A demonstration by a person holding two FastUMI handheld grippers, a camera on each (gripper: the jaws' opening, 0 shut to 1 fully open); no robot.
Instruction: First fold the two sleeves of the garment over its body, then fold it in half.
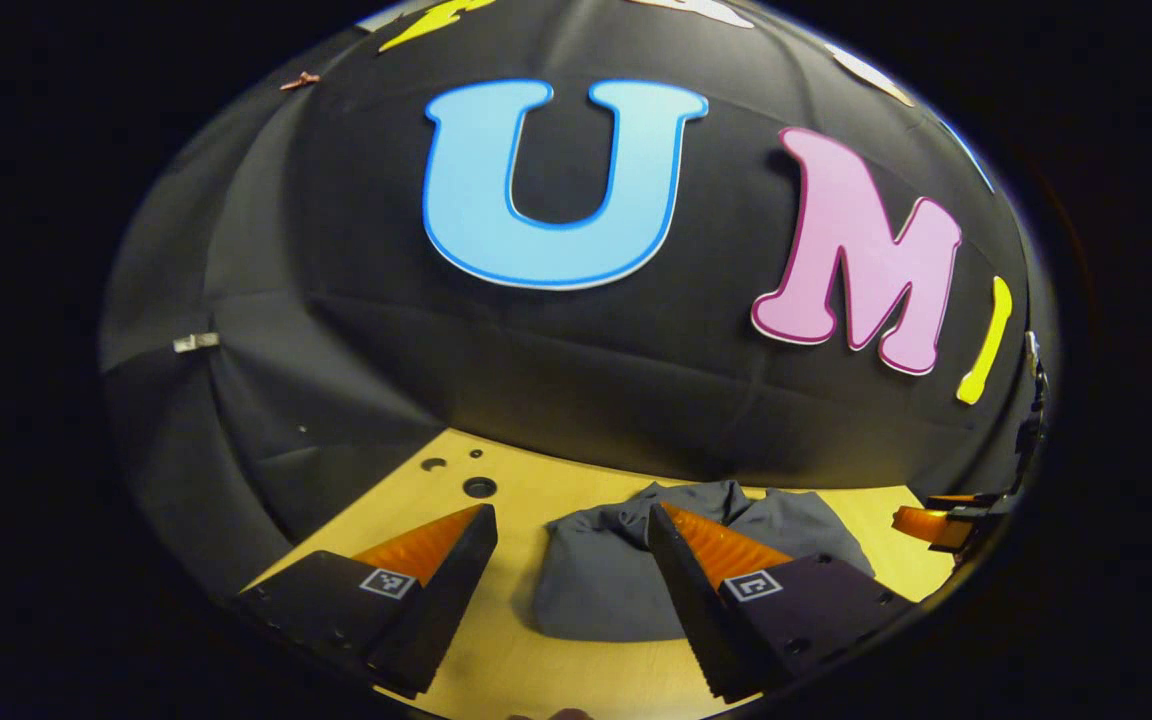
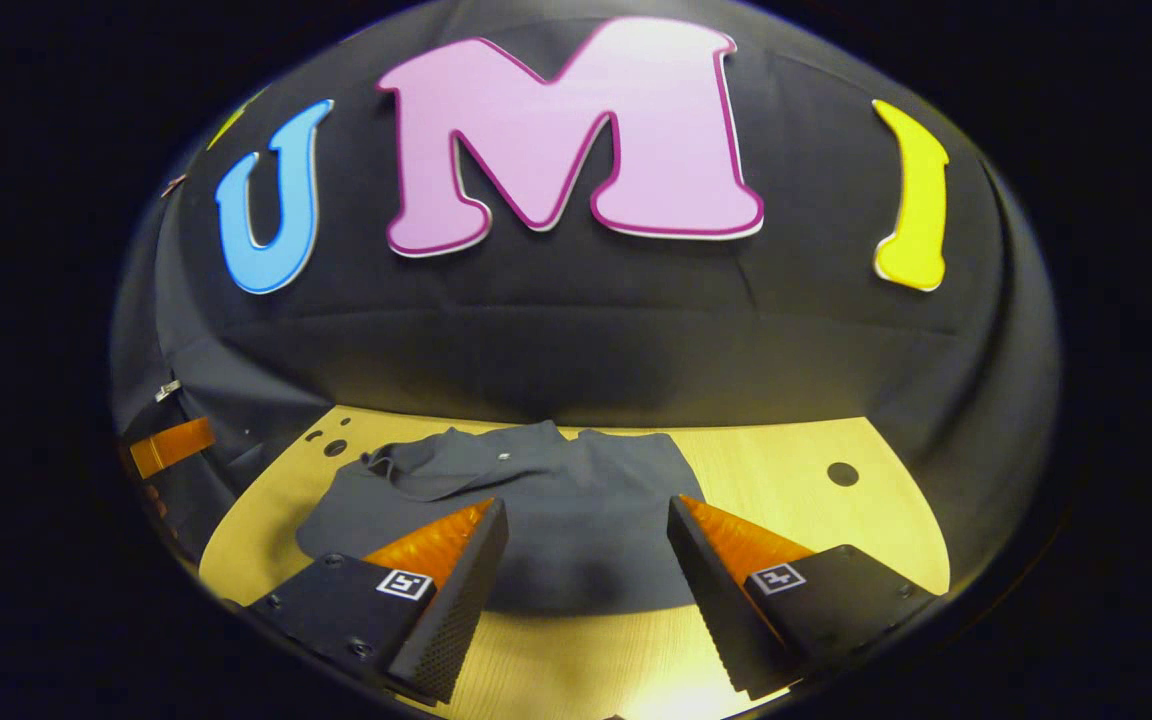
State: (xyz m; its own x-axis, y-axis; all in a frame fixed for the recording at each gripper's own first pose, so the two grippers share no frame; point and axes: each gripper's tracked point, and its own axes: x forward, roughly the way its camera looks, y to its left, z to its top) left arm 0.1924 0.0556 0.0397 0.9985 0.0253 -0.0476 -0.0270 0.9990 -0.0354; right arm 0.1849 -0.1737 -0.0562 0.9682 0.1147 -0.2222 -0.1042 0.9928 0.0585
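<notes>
my left hand-held gripper (image 1: 571, 530) was spread wide, its two fingers well apart and holding nothing. it hung above the pale yellow wooden tabletop (image 1: 536, 675), pointed toward the booth's black cloth wall (image 1: 356, 330). between and beyond its fingers lay the dark grey fabric garment (image 1: 606, 585), bunched into a soft heap near the far edge of the tabletop; the inner finger overlapped it in the left gripper view, but i could not tell whether it touched the cloth. a few small round holes (image 1: 479, 487) sat in the tabletop to the left of the garment.

my right hand-held gripper (image 2: 586, 520) was just as wide open, also holding nothing, its fingers (image 2: 456, 580) framing the garment (image 2: 576, 520) from above. in the right gripper view the garment lay flatter, spread across the middle of the tabletop (image 2: 786, 470), with one sleeve (image 2: 416, 470) folded inward over the body on the left side. another round hole (image 2: 843, 474) showed to the right, well apart from the cloth.
</notes>
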